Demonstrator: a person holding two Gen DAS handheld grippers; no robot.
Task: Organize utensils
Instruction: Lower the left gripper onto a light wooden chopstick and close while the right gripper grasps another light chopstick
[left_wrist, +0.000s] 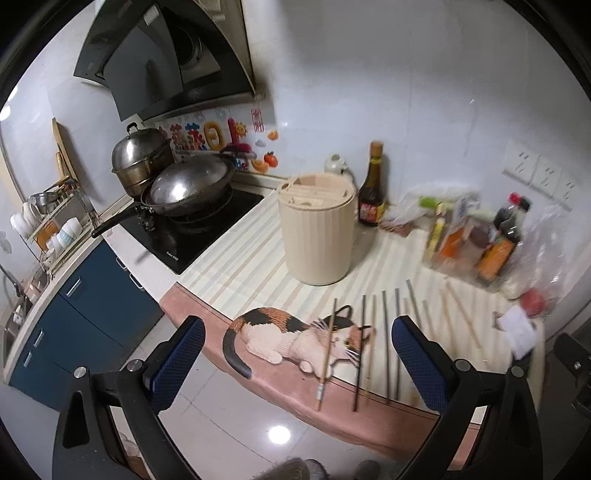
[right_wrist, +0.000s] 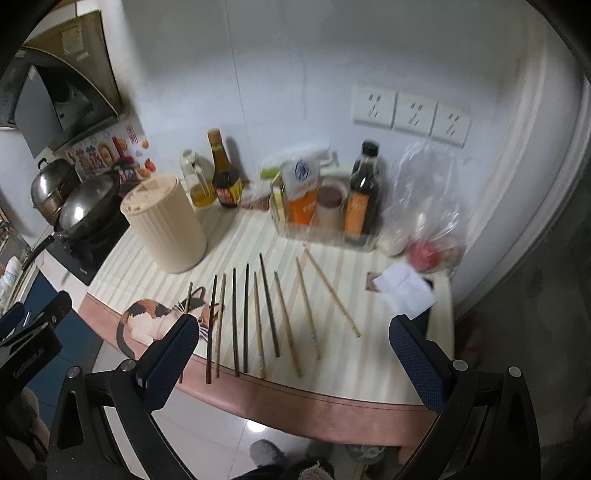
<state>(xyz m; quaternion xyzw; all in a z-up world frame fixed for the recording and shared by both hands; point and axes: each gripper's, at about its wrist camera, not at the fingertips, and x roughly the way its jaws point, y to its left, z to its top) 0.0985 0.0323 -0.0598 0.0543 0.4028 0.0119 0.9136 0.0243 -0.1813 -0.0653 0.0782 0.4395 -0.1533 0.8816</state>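
While both claws hang above the counter's front edge, the left gripper (left_wrist: 299, 362) has its jaws spread wide and empty, with the wok (left_wrist: 188, 188) on the black cooktop (left_wrist: 207, 236) far ahead to its left and the ribbed cream utensil holder (left_wrist: 317, 229) straight ahead. The chopsticks (right_wrist: 266, 314) lie in a loose row on the striped mat (right_wrist: 243, 236) between and just ahead of the right gripper (right_wrist: 295, 358), itself wide open and empty, sauce bottles (right_wrist: 364, 195) beyond.

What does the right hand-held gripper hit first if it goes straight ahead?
Probably the chopsticks laid on the mat; the right hand-held gripper, open and empty, points down at that row. Depth is unclear.
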